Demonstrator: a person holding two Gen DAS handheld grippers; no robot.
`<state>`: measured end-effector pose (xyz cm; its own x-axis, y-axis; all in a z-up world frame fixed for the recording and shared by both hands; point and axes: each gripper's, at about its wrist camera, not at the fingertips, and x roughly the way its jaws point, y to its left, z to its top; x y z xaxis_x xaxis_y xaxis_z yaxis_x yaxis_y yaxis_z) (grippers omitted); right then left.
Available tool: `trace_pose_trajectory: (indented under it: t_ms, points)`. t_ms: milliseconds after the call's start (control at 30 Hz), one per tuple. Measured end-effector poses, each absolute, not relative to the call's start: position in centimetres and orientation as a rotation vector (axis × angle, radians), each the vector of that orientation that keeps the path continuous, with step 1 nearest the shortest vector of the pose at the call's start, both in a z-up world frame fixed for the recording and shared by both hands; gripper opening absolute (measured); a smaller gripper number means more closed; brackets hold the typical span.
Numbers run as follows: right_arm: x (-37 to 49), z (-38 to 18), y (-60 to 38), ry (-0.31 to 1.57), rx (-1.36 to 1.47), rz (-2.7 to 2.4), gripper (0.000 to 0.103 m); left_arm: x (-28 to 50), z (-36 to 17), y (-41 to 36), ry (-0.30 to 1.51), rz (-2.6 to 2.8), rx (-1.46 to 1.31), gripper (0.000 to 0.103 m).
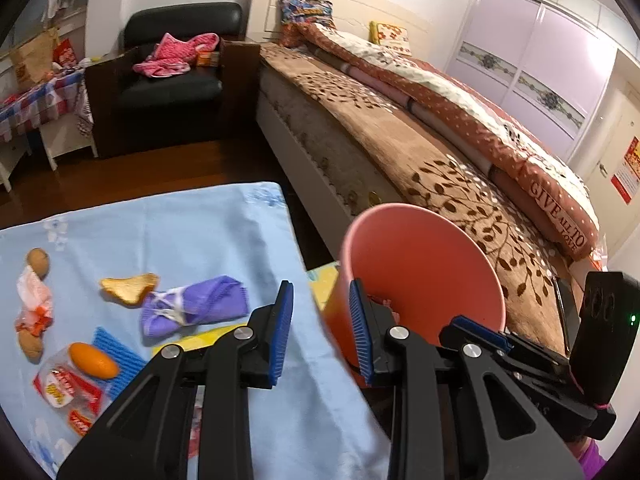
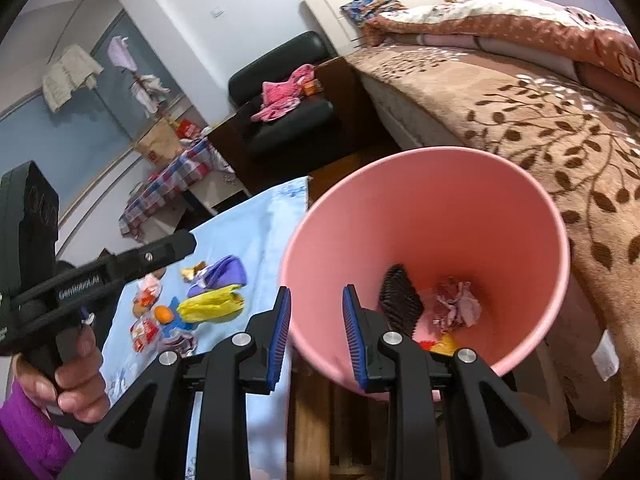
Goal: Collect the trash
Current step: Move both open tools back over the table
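From the left view, the left hand-held gripper (image 1: 320, 332) hovers wide and empty between the table's (image 1: 192, 224) trash (image 1: 60, 388) and the bin (image 1: 424, 272). From the right view, the right hand-held gripper (image 2: 316, 336) gapes wide, empty, at the bin's (image 2: 424, 216) rim, scraps inside.

Bin (image 2: 424, 216) right of table (image 1: 208, 224), bed (image 1: 400, 148) behind. Scraps (image 2: 456, 304) in bin; cloth (image 1: 192, 308), wrappers (image 1: 68, 392) on table.
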<state>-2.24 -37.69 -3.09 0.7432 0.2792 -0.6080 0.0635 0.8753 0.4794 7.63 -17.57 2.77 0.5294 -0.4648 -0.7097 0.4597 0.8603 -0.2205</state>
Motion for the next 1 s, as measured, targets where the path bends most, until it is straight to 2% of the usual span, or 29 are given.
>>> trace_pose_trajectory:
  t_ms: [600,1000]
  points:
    - [-1.4,-2.4,-31.2,0.763,0.424,0.271,0.026,6.3,4.9,-6.8,0.773,-0.403,-0.003,0.029]
    - [-1.0,-2.7,-27.5,0.809,0.370,0.346,0.026,4.2,2.2,-0.4,0.860,-0.301,-0.052,0.029]
